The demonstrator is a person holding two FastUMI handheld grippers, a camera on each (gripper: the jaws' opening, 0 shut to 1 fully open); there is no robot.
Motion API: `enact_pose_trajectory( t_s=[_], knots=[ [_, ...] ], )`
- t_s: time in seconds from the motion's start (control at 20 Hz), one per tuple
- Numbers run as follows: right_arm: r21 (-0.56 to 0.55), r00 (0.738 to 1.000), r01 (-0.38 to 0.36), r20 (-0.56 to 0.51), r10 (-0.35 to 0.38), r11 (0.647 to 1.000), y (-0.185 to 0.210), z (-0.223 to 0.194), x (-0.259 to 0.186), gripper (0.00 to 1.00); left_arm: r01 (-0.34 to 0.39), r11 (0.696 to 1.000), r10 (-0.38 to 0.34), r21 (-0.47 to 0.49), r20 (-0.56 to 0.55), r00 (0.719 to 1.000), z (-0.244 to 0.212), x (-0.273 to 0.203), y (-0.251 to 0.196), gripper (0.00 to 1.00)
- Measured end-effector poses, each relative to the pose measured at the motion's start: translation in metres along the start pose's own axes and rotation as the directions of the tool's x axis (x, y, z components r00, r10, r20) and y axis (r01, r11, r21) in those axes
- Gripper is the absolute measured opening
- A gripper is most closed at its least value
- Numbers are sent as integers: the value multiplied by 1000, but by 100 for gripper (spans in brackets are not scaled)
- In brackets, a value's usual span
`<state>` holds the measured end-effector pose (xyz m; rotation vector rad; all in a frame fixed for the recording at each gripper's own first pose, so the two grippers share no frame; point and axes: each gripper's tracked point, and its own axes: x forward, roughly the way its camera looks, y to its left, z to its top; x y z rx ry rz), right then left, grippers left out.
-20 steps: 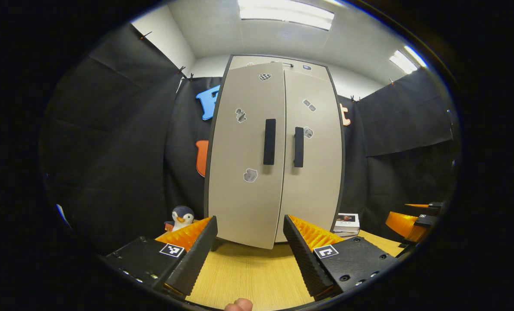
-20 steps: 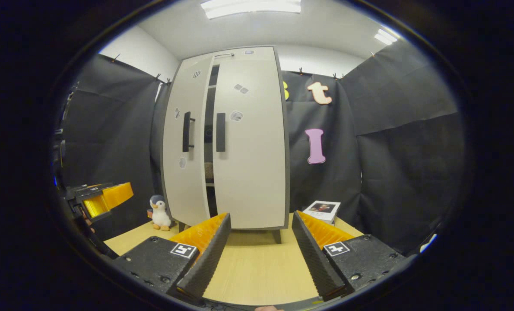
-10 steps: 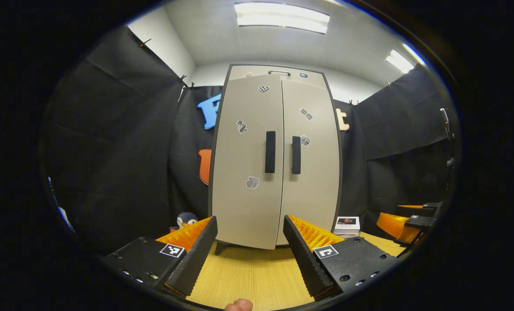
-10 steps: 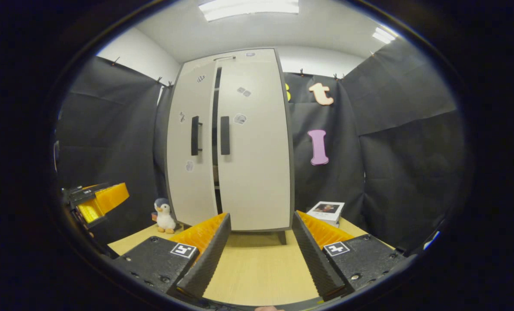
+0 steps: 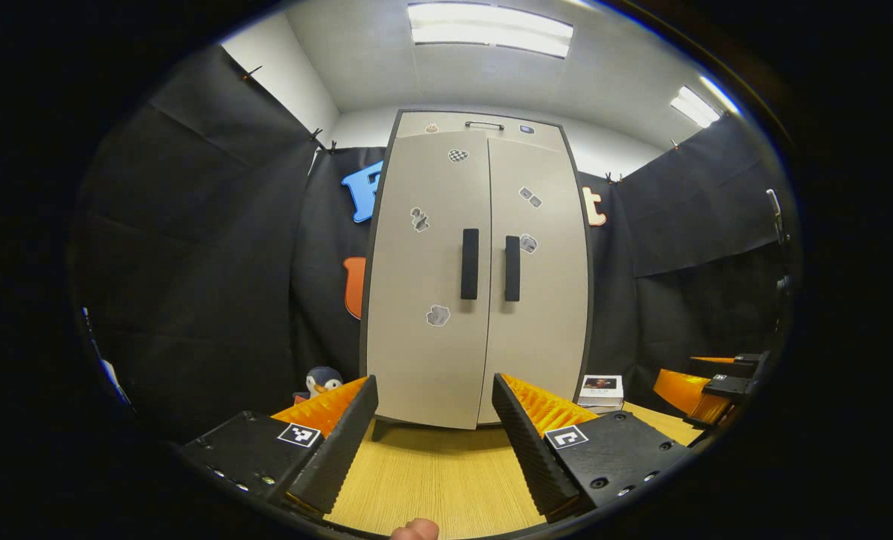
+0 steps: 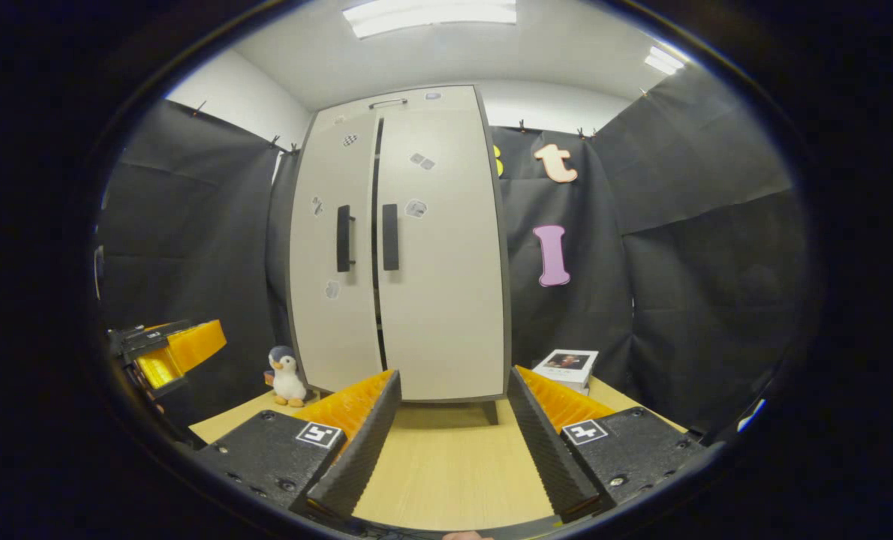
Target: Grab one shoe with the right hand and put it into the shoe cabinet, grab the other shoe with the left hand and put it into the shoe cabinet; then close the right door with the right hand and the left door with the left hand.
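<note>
black cloth hung behind the shoe cabinet, which stood on the wooden table. your left gripper was spread wide and empty in front of the left door; your right gripper gaped empty before the right door. a thin dark gap showed between the doors. a toy penguin sat left of the cabinet, a book right of it.

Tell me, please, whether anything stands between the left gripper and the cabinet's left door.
Nothing visible does: bare table lies between the open left gripper and the left door; the penguin toy sits off to the side.
</note>
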<state>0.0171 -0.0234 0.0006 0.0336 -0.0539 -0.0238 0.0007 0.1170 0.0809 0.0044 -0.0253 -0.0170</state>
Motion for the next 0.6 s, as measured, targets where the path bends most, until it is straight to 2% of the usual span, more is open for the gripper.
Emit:
enact_pose_trajectory(
  t_s=[0.05, 0.1, 0.15, 0.2, 0.35, 0.4, 0.45, 0.6],
  knots=[
    [1, 1000, -1, 1, 1, 1000, 0, 1, 0, 92, 1, 1000, -1, 1, -1, 1000, 0, 0, 0, 93],
    [1, 1000, -1, 4, 1, 1000, 0, 2, -1, 92, 3, 1000, -3, 2, -1, 1000, 0, 0, -1, 93],
    [-2, 1000, -1, 6, 1, 1000, -1, 3, -1, 88, 6, 1000, -6, 4, 0, 1000, 0, -1, -2, 93],
    [-4, 1000, 0, 8, 0, 1000, -1, 3, 0, 92, 9, 1000, -9, 6, 1, 1000, 0, 0, -2, 93],
    [0, 1000, -1, 11, 1, 1000, -2, 4, 0, 92, 21, 1000, -21, -3, -2, 1000, 0, 0, -5, 93],
    [2, 1000, -3, 11, 2, 1000, -1, 4, 0, 88, 25, 1000, -25, -9, -2, 1000, 1, 1, -7, 93],
    [2, 1000, -4, 10, 4, 1000, -1, 4, 0, 92, 24, 1000, -24, -8, -1, 1000, 1, 1, -7, 93],
    [-5, 1000, -8, 11, 8, 1000, 1, 5, 1, 92, 29, 1000, -29, 3, -3, 1000, 0, 1, -8, 93]
  ],
)
